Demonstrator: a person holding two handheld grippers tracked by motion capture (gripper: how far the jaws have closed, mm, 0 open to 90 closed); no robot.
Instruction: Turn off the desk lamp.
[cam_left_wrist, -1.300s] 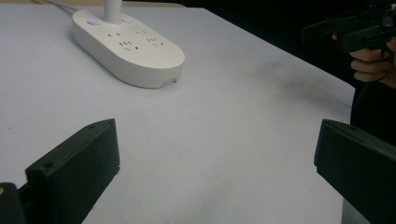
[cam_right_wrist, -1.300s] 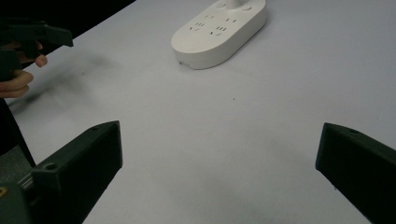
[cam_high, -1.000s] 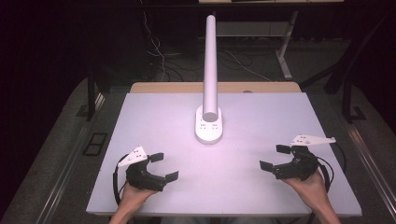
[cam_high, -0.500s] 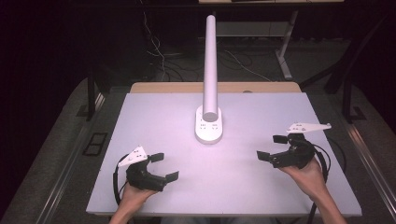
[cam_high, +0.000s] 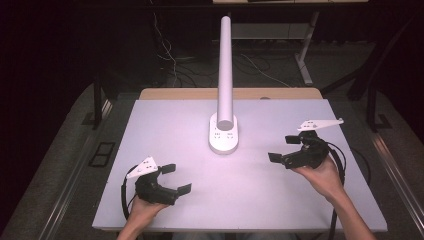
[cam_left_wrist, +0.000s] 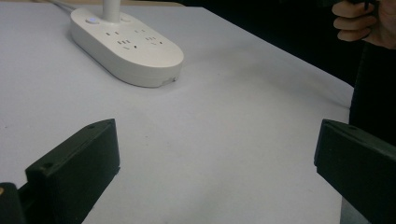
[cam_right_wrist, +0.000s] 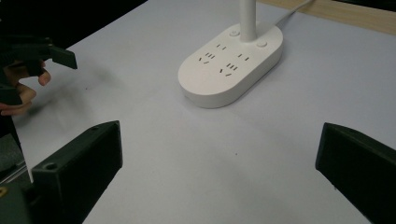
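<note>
While the white power strip is sitting at centre frame in the high view, a white post is rising from its far end toward the top of the picture. The bench is lying pale beneath it. The left gripper is hovering at lower left, fingers spread apart, nothing between them. The right gripper is hovering at right of centre, held in a hand, fingers likewise apart, well clear of the strip.

Left gripper view: the two black fingers are standing wide at the bottom corners, bare bench between them. The power strip is lying at upper left, sockets facing up. The other hand is showing at upper right.

Right gripper view: fingers are gaping at the lower corners. The power strip is lying at upper centre, with the post rising from it. The left gripper is showing at the left edge.
</note>
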